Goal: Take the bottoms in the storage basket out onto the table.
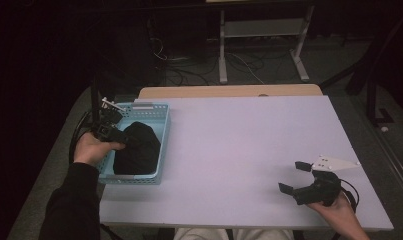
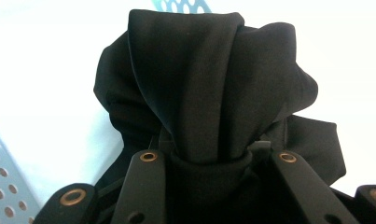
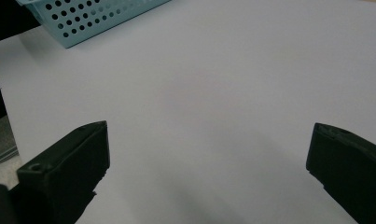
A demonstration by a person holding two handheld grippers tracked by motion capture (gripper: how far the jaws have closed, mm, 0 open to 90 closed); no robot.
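A black cloth [image 1: 137, 150] lies bunched in the light-blue perforated basket [image 1: 160, 131] at the table's left. My left gripper [image 1: 120, 137] is shut on a fold of that black cloth [image 2: 195, 93], which bulges up between the two jaws in the left gripper view. At the table's front right, my right gripper [image 1: 295, 176] rests in a hand, open, with nothing between its fingers [image 3: 71, 161]; it faces left across the bare white tabletop [image 3: 213, 93].
The white tabletop [image 1: 249, 150] stretches between the basket and my right gripper. A corner of the basket [image 3: 83, 18] shows at the top left of the right gripper view. Beyond the table's far edge stand a metal frame [image 1: 261, 45] and cables on a dark floor.
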